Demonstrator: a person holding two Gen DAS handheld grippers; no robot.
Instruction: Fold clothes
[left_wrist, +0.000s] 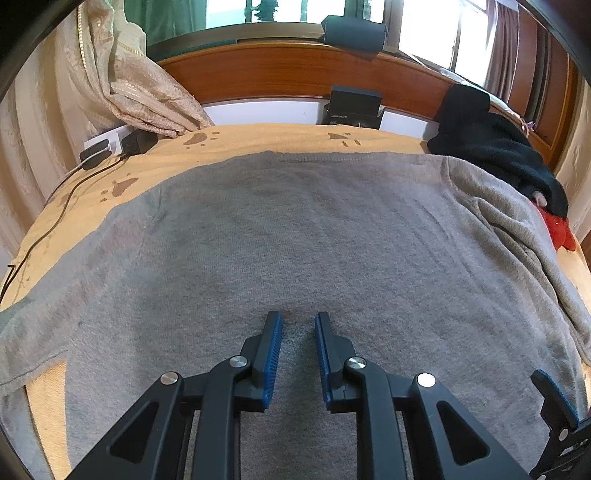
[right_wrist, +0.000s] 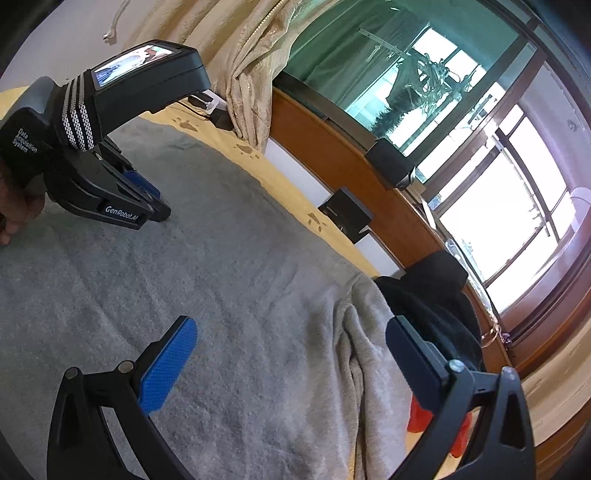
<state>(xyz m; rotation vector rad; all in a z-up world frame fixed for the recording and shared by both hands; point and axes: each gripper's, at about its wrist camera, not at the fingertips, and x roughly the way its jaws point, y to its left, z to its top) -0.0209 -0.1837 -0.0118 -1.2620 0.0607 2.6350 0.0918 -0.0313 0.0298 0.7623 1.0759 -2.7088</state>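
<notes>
Your grey sweater (left_wrist: 295, 229) lies spread flat over the yellow blanket (left_wrist: 258, 138) on the bed; its sleeve (right_wrist: 369, 332) is bunched near the black garment (left_wrist: 495, 147); your left gripper (left_wrist: 298, 317) hangs over the sweater's lower middle, its blue pads a narrow gap apart with nothing between them, only bare knit showing through; your right gripper (right_wrist: 291, 339) stands wide apart above the crumpled sleeve, holding nothing; a red item (right_wrist: 421, 417) peeks out beneath it.

Daylight floods through the windows (left_wrist: 439, 33) ahead of us, above a wooden headboard (left_wrist: 295, 70). A beige curtain (left_wrist: 122, 74) hangs to our left, over the yellow patterned bedspread (left_wrist: 258, 140).
</notes>
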